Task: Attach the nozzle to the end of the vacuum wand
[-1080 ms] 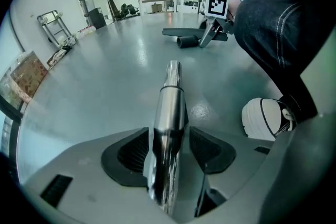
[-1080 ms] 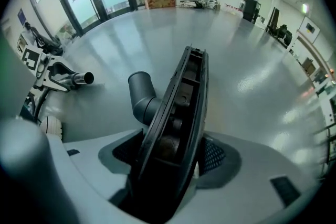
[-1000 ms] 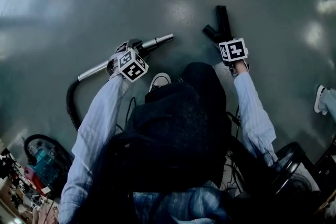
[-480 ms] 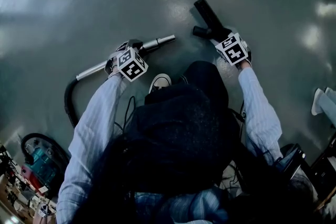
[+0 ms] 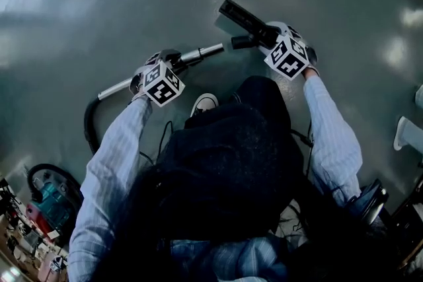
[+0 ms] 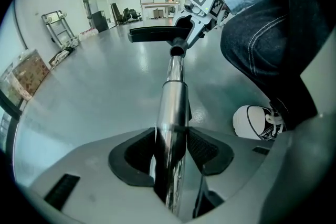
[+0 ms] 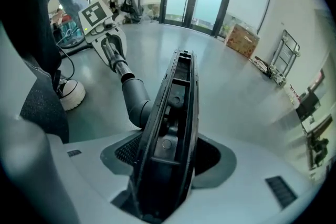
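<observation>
The left tongs (image 6: 173, 147) pinch the shiny metal vacuum wand (image 6: 174, 97) between their pads, having just tightened on it. The right tongs (image 7: 169, 162) clamp the flat black plastic floor nozzle (image 7: 176, 107) across its narrow body, and they too have just tightened.

In the head view, the nozzle has swung over the last second from about 1 o'clock, where it pointed away from the person, leftward to 12 o'clock. It has also rolled over. Its dark grey elbow socket (image 5: 239, 43) now faces the wand's open tip (image 5: 215, 48), just beside it but not yet joined. The wand slants from 9 o'clock up towards the centre, above the glossy grey floor (image 5: 99, 3).

The two parts look nearly lined up. What likely remains is pushing the socket straight onto the tip.
</observation>
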`<state>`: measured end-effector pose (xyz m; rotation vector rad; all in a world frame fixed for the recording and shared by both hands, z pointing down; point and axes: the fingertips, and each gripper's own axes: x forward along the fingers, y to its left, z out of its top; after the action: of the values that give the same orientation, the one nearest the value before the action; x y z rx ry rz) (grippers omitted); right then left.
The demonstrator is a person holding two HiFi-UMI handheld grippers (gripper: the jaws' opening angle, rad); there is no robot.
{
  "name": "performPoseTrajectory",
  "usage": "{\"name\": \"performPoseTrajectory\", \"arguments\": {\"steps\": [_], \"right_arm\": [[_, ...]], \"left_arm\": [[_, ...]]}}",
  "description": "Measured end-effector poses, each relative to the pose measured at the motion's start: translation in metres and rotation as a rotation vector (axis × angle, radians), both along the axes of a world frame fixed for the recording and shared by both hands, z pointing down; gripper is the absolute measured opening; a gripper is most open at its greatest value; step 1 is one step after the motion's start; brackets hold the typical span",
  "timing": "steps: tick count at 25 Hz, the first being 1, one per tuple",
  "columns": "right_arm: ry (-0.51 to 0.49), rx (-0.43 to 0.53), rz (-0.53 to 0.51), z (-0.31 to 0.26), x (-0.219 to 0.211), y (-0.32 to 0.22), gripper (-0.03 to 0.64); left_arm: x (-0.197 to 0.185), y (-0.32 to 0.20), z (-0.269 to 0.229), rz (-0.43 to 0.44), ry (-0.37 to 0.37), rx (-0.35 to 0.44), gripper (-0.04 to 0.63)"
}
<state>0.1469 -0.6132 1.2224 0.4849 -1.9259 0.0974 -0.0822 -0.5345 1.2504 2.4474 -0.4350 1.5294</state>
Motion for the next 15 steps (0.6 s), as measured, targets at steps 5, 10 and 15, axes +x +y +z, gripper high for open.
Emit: {"name": "performPoseTrajectory", "arguments": {"steps": [5, 10, 15], "right_arm": [[0.033, 0.025, -0.096, -0.008, -0.018, -0.001, 0.265], [0.031, 0.036, -0.12, -0.01, -0.029, -0.003, 0.264], [0.025, 0.056, -0.17, -0.021, -0.037, -0.009, 0.263]], "left_arm": [[0.005, -0.003, -0.018, -0.008, 0.02, 0.033, 0.191], [0.006, 0.0, -0.02, 0.011, 0.003, 0.038, 0.187], [0.005, -0.002, -0.021, 0.045, -0.011, 0.049, 0.181]]}}
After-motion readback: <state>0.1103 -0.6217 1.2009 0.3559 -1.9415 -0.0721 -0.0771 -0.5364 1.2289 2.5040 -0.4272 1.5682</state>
